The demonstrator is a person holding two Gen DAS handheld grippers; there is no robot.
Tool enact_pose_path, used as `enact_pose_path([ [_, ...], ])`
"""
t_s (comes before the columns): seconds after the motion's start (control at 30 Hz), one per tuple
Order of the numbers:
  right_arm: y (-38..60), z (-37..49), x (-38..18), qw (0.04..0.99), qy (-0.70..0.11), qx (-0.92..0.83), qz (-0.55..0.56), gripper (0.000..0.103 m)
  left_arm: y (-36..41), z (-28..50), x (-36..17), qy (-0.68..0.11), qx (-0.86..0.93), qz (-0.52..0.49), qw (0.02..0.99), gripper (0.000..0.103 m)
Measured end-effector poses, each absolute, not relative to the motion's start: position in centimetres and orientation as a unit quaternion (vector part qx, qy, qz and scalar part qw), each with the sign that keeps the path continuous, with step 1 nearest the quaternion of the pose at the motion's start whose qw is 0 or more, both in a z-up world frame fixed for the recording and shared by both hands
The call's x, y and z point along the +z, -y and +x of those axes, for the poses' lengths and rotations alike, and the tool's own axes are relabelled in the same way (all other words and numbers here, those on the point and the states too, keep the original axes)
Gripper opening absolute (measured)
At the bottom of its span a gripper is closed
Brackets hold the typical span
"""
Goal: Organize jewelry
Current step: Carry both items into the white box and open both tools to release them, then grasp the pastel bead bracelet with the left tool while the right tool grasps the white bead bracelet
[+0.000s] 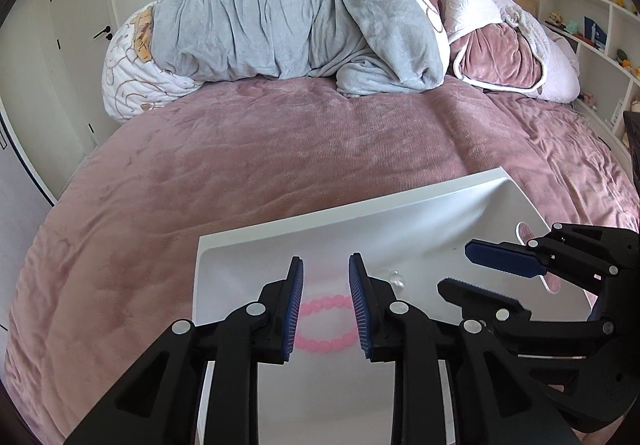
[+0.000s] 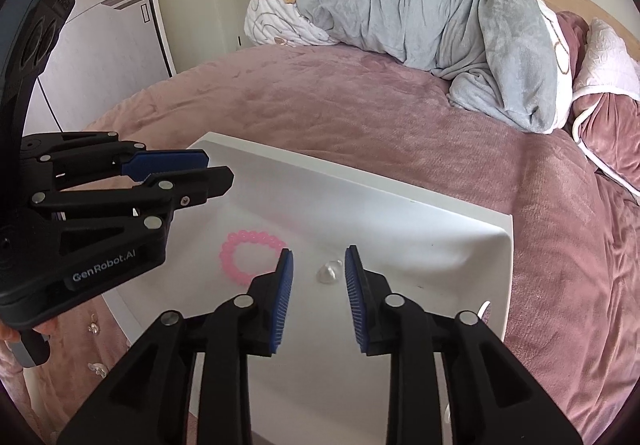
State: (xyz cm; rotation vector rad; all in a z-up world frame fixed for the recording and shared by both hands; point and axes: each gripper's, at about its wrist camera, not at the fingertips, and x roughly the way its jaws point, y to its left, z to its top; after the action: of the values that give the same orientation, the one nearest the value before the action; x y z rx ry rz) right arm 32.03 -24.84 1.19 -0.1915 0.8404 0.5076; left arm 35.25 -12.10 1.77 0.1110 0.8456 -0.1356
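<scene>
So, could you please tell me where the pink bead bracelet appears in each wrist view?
Left wrist: the pink bead bracelet lies low centre, framed between the left hand-held gripper's fingers.
Right wrist: the bracelet sits left of centre, beside the right hand-held gripper's left finger.
Shared landmark: the white tray beneath it.

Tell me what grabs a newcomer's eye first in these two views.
The pink bead bracelet lying in the white tray on the mauve bedspread, with a small clear piece beside it. Both tools, left and right, hover open over the tray. Behind, a grey blanket heap lies across the bed.
</scene>
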Motion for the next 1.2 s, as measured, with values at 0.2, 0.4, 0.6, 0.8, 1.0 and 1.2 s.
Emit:
enact_pose_path([
  [0.2,24.5,31.0,2.4,0.884,-0.387,0.244,-0.097,0.049,10.4,34.0,3.1,-0.395,-0.044,0.053,0.916,0.037],
  [0.4,23.7,29.4,4.3,0.885,-0.371,0.269,-0.086,0.056,7.2,31.7,4.5,-0.376,-0.016,0.052,0.925,0.049],
  [0.6,21.9,26.3,6.7,0.892,-0.334,0.288,-0.098,0.066,2.7,28.7,6.1,-0.359,0.009,0.037,0.932,0.06],
  [0.8,20.0,22.9,8.2,0.896,-0.305,0.304,-0.108,0.07,-1.7,25.1,7.2,-0.338,0.035,0.025,0.94,0.075],
  [1.0,18.8,20.4,7.7,0.879,-0.328,0.332,-0.098,0.072,-5.8,21.7,7.4,-0.327,0.053,0.011,0.944,0.088],
  [1.2,17.3,18.9,7.3,0.864,-0.349,0.351,-0.087,0.072,-9.0,19.2,5.8,-0.339,0.08,0.002,0.937,0.093],
])
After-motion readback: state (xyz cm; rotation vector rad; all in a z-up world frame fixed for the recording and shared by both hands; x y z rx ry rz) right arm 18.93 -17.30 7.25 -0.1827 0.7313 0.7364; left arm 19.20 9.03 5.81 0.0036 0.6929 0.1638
